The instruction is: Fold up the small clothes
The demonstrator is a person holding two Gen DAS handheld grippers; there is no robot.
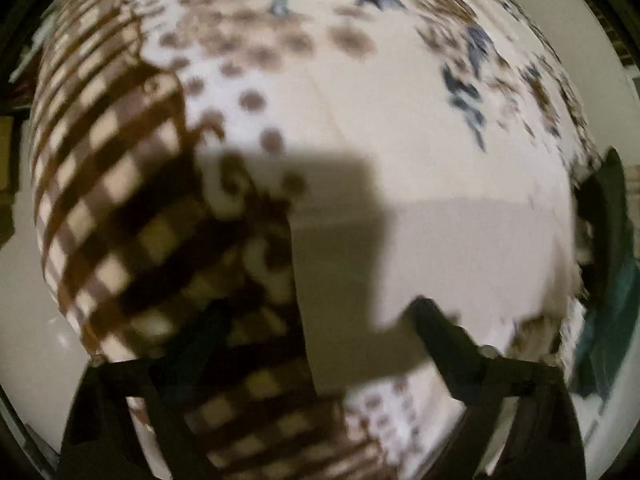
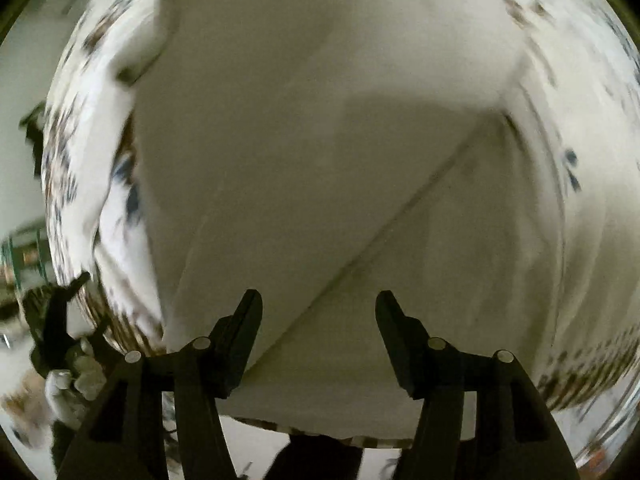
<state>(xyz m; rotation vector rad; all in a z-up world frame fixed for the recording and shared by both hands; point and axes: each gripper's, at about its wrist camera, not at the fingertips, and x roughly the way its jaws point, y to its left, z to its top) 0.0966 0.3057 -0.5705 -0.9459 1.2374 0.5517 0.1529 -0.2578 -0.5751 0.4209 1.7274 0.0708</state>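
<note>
A plain cream garment (image 2: 304,152) lies spread on a patterned cloth, with a diagonal fold edge running from lower left to upper right. It also shows in the left wrist view (image 1: 460,208), partly in shadow. My right gripper (image 2: 319,312) is open and empty just above the garment near its front edge. My left gripper (image 1: 320,320) is open and empty, over the garment's left edge where it meets the brown checked cloth. The other gripper (image 2: 60,320) shows at the far left of the right wrist view. Both views are blurred by motion.
The patterned cloth (image 1: 120,184) has brown checks, brown dots and blue flowers and covers a rounded surface. A pale floor (image 1: 28,300) lies beyond its left edge. A dark green object (image 1: 608,280) stands at the right edge.
</note>
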